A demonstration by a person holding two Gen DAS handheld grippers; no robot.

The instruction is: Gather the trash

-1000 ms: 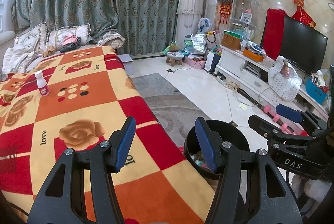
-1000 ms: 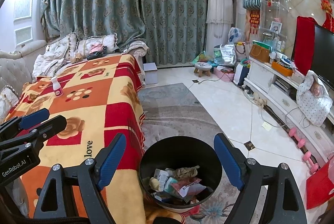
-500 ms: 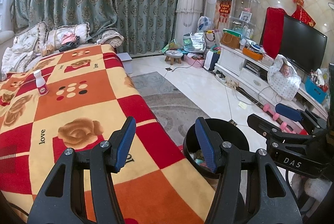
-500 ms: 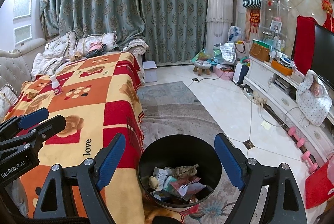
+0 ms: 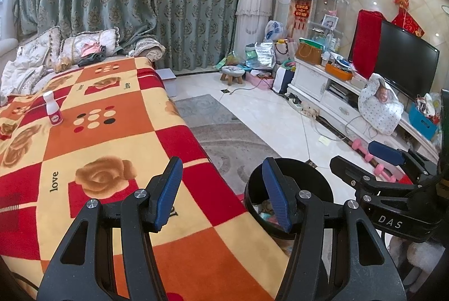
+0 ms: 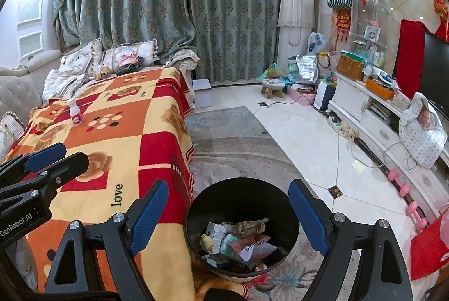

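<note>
A checked red, orange and yellow blanket [image 6: 118, 132] covers the bed, and beside its edge on the rug stands the black trash bin [image 6: 242, 200], holding crumpled paper and wrappers [image 6: 238, 239]. The right gripper [image 6: 230, 216] hovers above the bin with jaws wide apart and empty. The left gripper [image 5: 221, 193] hangs over the blanket's edge, jaws partly apart and empty, while a small white bottle [image 5: 53, 108] stands upright far up the blanket.

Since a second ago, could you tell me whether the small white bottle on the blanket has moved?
No. The small white bottle stands upright on the same spot of the blanket, beside the dotted square.
</note>
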